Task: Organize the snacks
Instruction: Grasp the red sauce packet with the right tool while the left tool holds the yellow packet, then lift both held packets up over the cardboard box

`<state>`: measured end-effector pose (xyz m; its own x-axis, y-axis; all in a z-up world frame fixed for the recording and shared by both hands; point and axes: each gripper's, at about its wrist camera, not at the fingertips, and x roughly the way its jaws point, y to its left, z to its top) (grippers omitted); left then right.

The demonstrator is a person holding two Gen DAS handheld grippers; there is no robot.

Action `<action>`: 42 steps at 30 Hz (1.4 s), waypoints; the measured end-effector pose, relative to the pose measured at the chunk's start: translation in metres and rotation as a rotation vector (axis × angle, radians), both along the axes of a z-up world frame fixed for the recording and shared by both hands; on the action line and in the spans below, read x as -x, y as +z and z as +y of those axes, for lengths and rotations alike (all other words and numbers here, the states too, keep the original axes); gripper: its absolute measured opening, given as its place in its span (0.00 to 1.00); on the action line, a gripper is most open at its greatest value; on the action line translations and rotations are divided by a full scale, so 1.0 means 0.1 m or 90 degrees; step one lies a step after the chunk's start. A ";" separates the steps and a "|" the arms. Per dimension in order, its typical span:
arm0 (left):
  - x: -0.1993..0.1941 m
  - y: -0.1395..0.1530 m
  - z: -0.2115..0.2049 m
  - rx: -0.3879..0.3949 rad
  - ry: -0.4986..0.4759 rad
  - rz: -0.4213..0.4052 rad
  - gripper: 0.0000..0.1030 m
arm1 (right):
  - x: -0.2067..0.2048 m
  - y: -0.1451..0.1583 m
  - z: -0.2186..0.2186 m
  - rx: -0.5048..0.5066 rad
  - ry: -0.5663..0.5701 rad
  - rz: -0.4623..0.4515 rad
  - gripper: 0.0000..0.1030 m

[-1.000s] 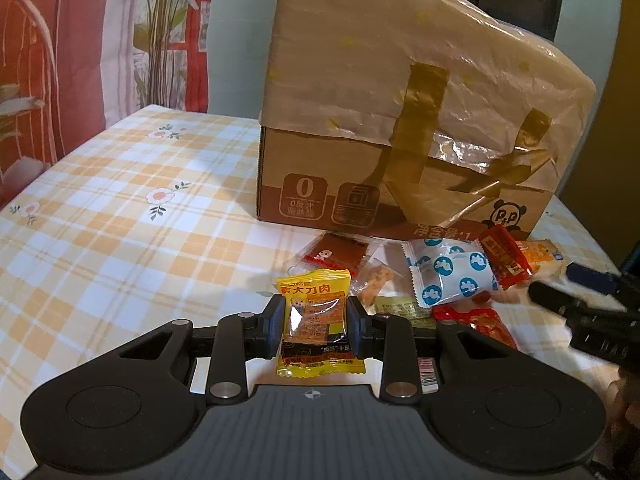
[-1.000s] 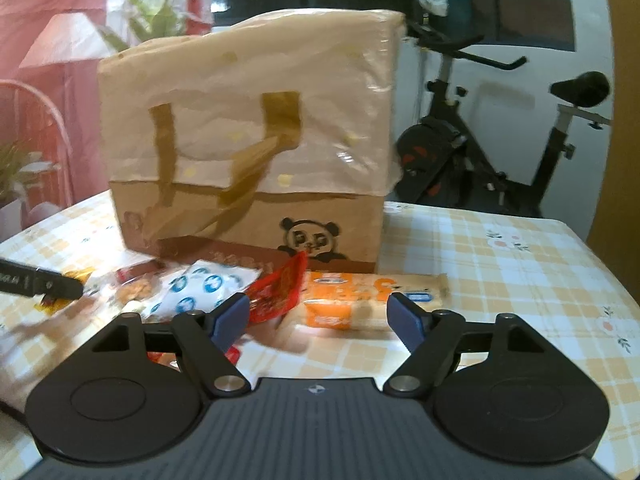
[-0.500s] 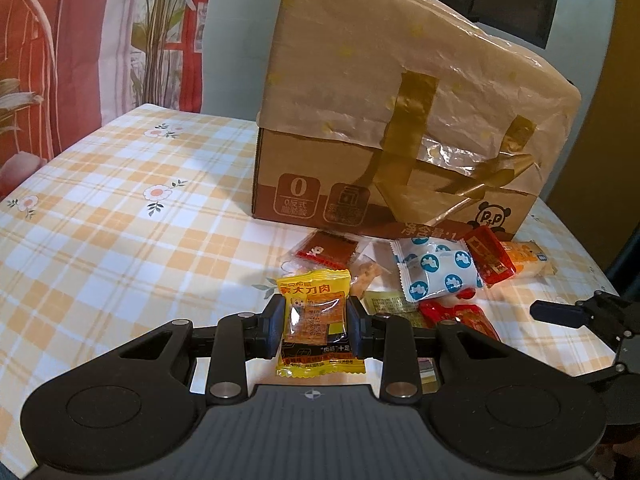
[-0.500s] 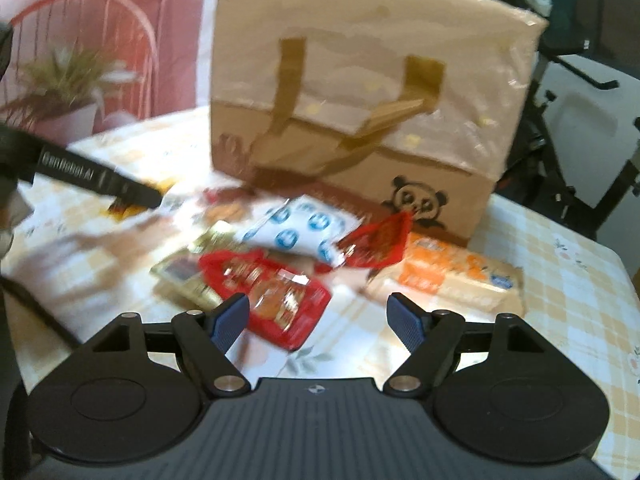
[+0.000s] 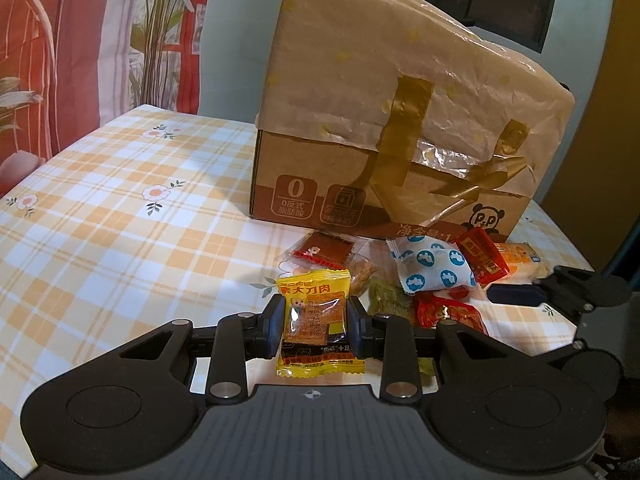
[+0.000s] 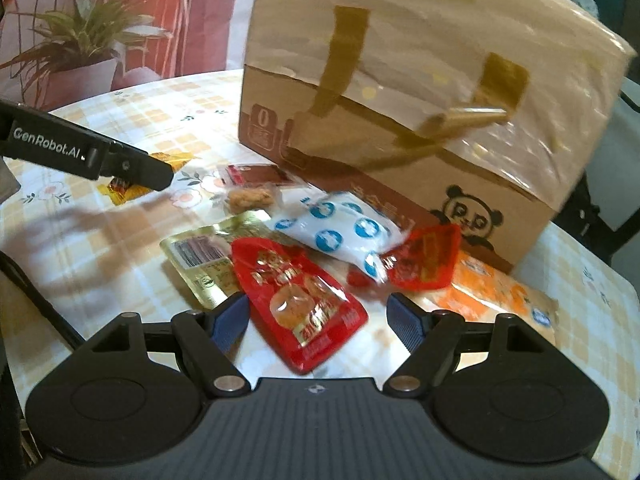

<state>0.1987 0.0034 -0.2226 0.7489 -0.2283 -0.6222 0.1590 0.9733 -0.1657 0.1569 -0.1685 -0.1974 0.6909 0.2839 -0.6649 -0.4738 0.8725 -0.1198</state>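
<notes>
My left gripper (image 5: 316, 326) is shut on a yellow snack packet (image 5: 316, 320) and holds it above the checked tablecloth (image 5: 120, 216). A pile of snack packets lies in front of a taped cardboard box (image 5: 400, 128): a white packet with blue dots (image 6: 336, 232), a large red packet (image 6: 296, 304), a smaller red packet (image 6: 424, 260), a gold packet (image 6: 204, 260) and an orange packet (image 6: 496, 300). My right gripper (image 6: 320, 316) is open and empty, just above the large red packet, which lies between its fingers. The left gripper (image 6: 132, 168) shows at the left of the right wrist view.
The cardboard box (image 6: 420, 104) stands behind the pile. A potted plant (image 6: 80, 56) and a red chair stand beyond the table's far left edge. Bare tablecloth lies to the left of the box.
My right gripper has swung left and down over the pile, from the orange packet to the large red packet. My left gripper has kept hold of the yellow packet and lifted back slightly.
</notes>
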 end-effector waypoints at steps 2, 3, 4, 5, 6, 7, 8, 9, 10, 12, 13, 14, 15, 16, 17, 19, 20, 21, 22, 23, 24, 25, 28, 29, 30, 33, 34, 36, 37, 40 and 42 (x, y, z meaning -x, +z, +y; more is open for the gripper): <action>0.00 0.00 0.00 -0.001 0.000 0.001 0.33 | -0.04 0.00 0.03 -0.005 0.006 0.004 0.76; -0.01 -0.01 -0.01 -0.001 -0.001 0.002 0.33 | -0.06 -0.01 0.03 -0.013 0.008 0.007 0.75; -0.01 -0.01 -0.01 -0.002 -0.002 0.002 0.33 | -0.09 -0.01 0.03 -0.021 0.009 0.011 0.75; -0.01 -0.02 -0.01 -0.003 -0.002 0.003 0.33 | -0.11 -0.01 0.03 -0.029 0.010 0.016 0.75; -0.01 -0.02 -0.01 -0.003 -0.002 0.004 0.33 | -0.14 -0.02 0.02 -0.039 0.010 0.023 0.75; -0.01 -0.02 -0.01 -0.003 -0.002 0.004 0.33 | -0.17 -0.03 0.01 -0.050 0.009 0.030 0.75; -0.02 -0.02 -0.01 -0.003 -0.002 0.004 0.33 | -0.19 -0.03 -0.01 -0.061 0.007 0.038 0.75; -0.02 -0.02 -0.01 -0.004 -0.001 0.004 0.33 | -0.22 -0.04 -0.03 -0.075 0.005 0.050 0.75; -0.02 -0.03 0.00 -0.004 -0.001 0.004 0.33 | -0.23 -0.04 -0.06 -0.091 0.002 0.060 0.73; -0.02 -0.03 0.00 -0.003 -0.001 0.004 0.33 | -0.21 -0.04 -0.10 -0.107 -0.007 0.060 0.66; -0.02 -0.02 0.00 -0.003 -0.002 0.004 0.33 | -0.19 -0.04 -0.11 -0.109 -0.010 0.060 0.64; -0.02 -0.02 0.00 -0.003 -0.002 0.004 0.33 | -0.17 -0.03 -0.12 -0.112 -0.016 0.060 0.59; -0.02 -0.02 0.00 -0.003 -0.002 0.003 0.33 | -0.14 -0.02 -0.14 -0.117 -0.024 0.062 0.55; -0.02 -0.02 0.00 -0.002 -0.002 0.002 0.33 | -0.10 -0.01 -0.17 -0.128 -0.031 0.064 0.54; -0.02 -0.02 0.00 -0.002 -0.002 0.002 0.33 | -0.06 0.00 -0.19 -0.140 -0.040 0.065 0.53; -0.02 -0.02 0.00 -0.003 -0.002 0.003 0.33 | 0.05 0.01 -0.26 -0.170 -0.067 0.061 0.51; -0.02 -0.02 0.00 -0.004 -0.002 0.003 0.33 | 0.10 0.01 -0.30 -0.183 -0.081 0.057 0.50; -0.02 -0.02 0.00 -0.004 -0.003 0.003 0.33 | 0.16 0.01 -0.34 -0.194 -0.092 0.053 0.48; -0.01 -0.02 0.00 -0.005 -0.004 0.003 0.33 | 0.20 0.02 -0.38 -0.202 -0.101 0.046 0.47; -0.01 -0.01 -0.01 -0.005 -0.005 0.003 0.33 | 0.23 0.04 -0.41 -0.207 -0.108 0.040 0.45; 0.00 -0.01 -0.01 -0.006 -0.006 0.002 0.33 | 0.24 0.06 -0.44 -0.210 -0.117 0.036 0.44; 0.00 0.00 -0.01 -0.005 -0.006 0.000 0.33 | 0.24 0.07 -0.47 -0.212 -0.125 0.034 0.44; 0.02 0.02 -0.01 -0.006 -0.004 -0.006 0.33 | 0.24 0.06 -0.53 -0.219 -0.146 0.032 0.44; 0.03 0.02 0.00 -0.007 -0.003 -0.007 0.33 | 0.24 0.06 -0.54 -0.222 -0.147 0.033 0.44; 0.03 0.02 -0.01 -0.008 -0.002 -0.007 0.33 | 0.26 0.06 -0.53 -0.218 -0.148 0.027 0.44; 0.03 0.02 -0.01 -0.009 -0.003 -0.007 0.33 | 0.27 0.06 -0.50 -0.204 -0.149 0.016 0.44; 0.04 0.02 -0.01 -0.010 -0.004 -0.008 0.33 | 0.28 0.06 -0.50 -0.204 -0.148 0.015 0.44; 0.04 0.03 -0.01 -0.009 -0.005 -0.009 0.33 | 0.29 0.06 -0.50 -0.201 -0.150 0.010 0.44; 0.04 0.03 -0.01 -0.009 -0.005 -0.010 0.33 | 0.29 0.06 -0.51 -0.202 -0.152 0.007 0.44; 0.05 0.04 -0.01 -0.009 -0.004 -0.012 0.33 | 0.32 0.09 -0.53 -0.202 -0.163 -0.012 0.44; 0.04 0.05 0.00 -0.005 -0.002 -0.010 0.33 | 0.35 0.13 -0.54 -0.201 -0.169 -0.029 0.44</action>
